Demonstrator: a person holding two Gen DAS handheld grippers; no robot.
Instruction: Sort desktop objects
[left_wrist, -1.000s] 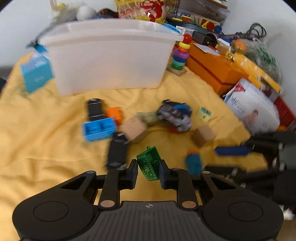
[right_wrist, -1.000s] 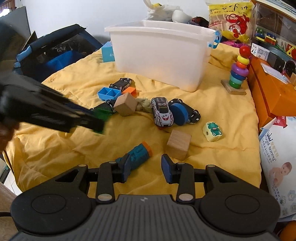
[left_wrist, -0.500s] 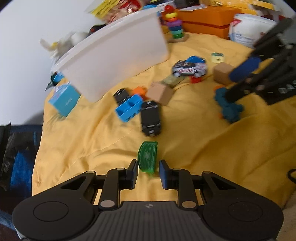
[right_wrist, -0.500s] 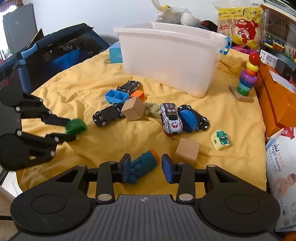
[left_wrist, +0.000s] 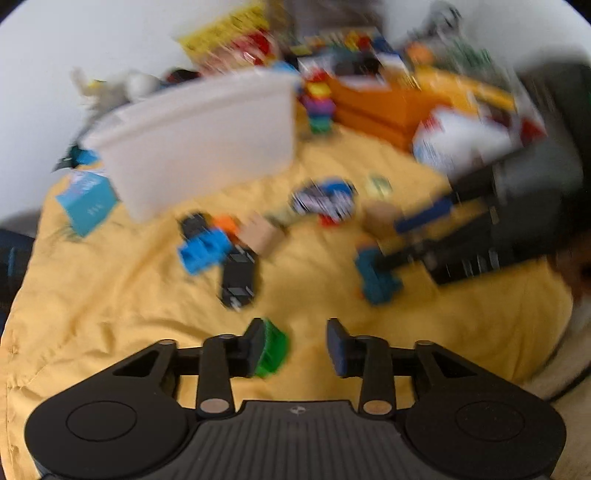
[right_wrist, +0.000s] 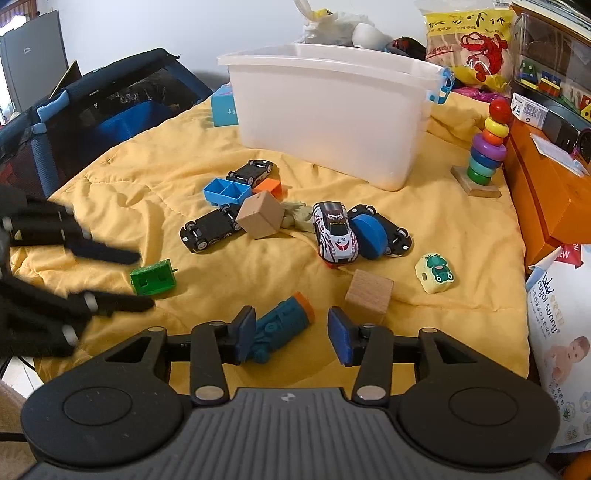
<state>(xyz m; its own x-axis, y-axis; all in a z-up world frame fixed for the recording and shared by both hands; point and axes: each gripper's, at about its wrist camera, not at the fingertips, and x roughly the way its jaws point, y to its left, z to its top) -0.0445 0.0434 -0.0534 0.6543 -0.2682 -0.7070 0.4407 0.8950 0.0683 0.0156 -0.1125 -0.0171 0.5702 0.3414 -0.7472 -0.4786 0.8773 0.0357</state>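
**Toys spread on yellow quilt, both grippers apart**

The surface is seen to be a wrinkled yellow quilt (right_wrist: 461, 229), filling most of both views. A white plastic bin (right_wrist: 332, 122) is set at upper centre of the right wrist view, w/ a small teal box (right_wrist: 223, 109) just beside its left end. At upper left a dark blue mesh-sided frame (right_wrist: 110, 107) is seen past the quilt edge, w/ a pale wall behind. The right edge is crowded: a ring stacker (right_wrist: 484, 155), an orange box (right_wrist: 546, 192), a snack bag (right_wrist: 469, 44) at top right, a white printed pack (right_wrist: 557, 325) at lower right.

Mid-frame a cluster is found: blue tray (right_wrist: 227, 192), two black cars, a wooden cube (right_wrist: 260, 216), a white race car (right_wrist: 334, 232), a blue disc (right_wrist: 367, 236). A frog piece (right_wrist: 436, 271) and a second cube (right_wrist: 369, 295) lie lower right of it.

The left gripper (right_wrist: 142, 280) is shown at the left edge w/ fingers apart; the green block (right_wrist: 153, 277) lies on the quilt between them, ungripped. In the blurred left wrist view it is seen touching or just beside the left pad (left_wrist: 256, 347).

The right gripper (right_wrist: 291, 336) is held apart at bottom centre; the teal toy w/ orange tip (right_wrist: 284, 326) lies between its fingers, by the left one. Contact cannot be judged.
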